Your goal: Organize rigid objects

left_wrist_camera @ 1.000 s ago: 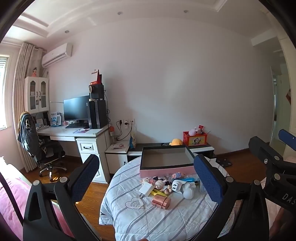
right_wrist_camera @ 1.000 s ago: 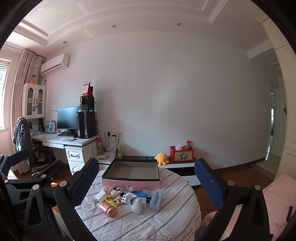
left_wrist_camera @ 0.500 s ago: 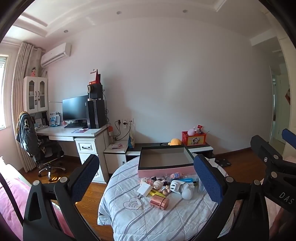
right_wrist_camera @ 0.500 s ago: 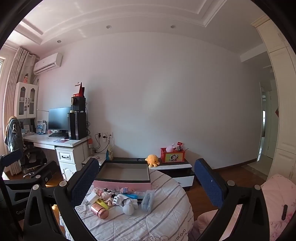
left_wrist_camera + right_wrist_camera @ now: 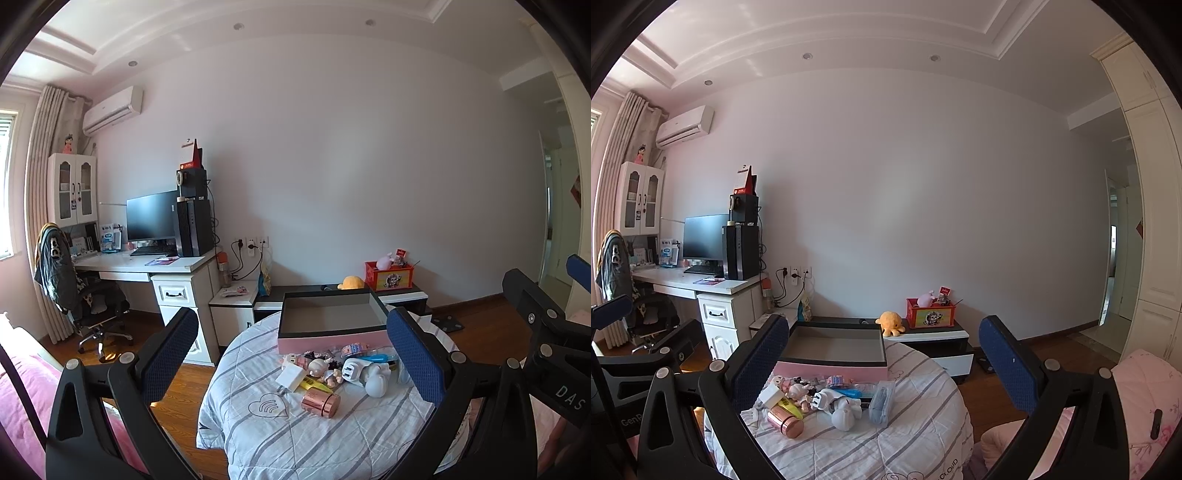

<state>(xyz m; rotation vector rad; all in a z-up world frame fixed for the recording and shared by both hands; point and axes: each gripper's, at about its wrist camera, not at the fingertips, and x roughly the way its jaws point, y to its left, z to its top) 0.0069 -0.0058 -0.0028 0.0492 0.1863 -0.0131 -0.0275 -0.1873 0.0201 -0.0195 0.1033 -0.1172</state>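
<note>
Bedroom light is falling on a round table (image 5: 258, 435) under a striped quilt. At its far edge a pink box (image 5: 332, 338) is sitting open and empty; just before it, toward the middle, a heap of small objects (image 5: 332, 373) is lying, a rose-gold cylinder (image 5: 320, 402) nearest you. You are holding the left gripper (image 5: 291, 354) and right gripper (image 5: 882, 354) above the near edge, fingers spread wide, gripping nothing.

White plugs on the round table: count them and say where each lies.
2. A flat white charger at the pile's left edge, and a rounder white plug mid-pile beside the white figurine. Others may hide under the clutter.
</note>
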